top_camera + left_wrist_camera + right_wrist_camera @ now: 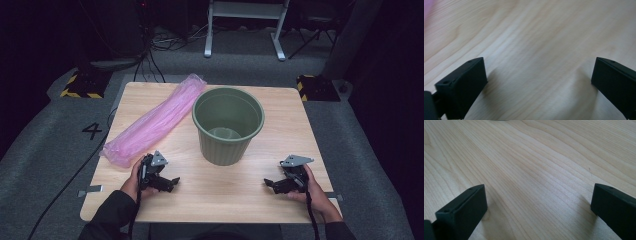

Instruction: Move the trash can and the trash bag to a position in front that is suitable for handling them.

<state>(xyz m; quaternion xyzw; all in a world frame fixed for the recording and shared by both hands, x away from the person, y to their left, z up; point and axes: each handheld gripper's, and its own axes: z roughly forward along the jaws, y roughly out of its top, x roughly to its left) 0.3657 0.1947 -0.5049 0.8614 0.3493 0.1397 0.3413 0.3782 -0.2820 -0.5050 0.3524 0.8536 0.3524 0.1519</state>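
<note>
Both tools wide open, empty: left tool (171,183), right tool (268,183), low on bench (235,192). Pink bag roll (152,121) just beyond left tool, beside green bin (228,125). Probably light, soft, slippery film; pinch near end firmly.

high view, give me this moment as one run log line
left gripper: open, empty | right gripper: open, empty | green bin: upright | pink bag roll: untouched

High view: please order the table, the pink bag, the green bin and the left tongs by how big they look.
1. Table, clearly largest.
2. Pink bag and green bin: the bag looks longer, the bin bulkier, so I do not rank them.
3. Left tongs, smallest.
</note>
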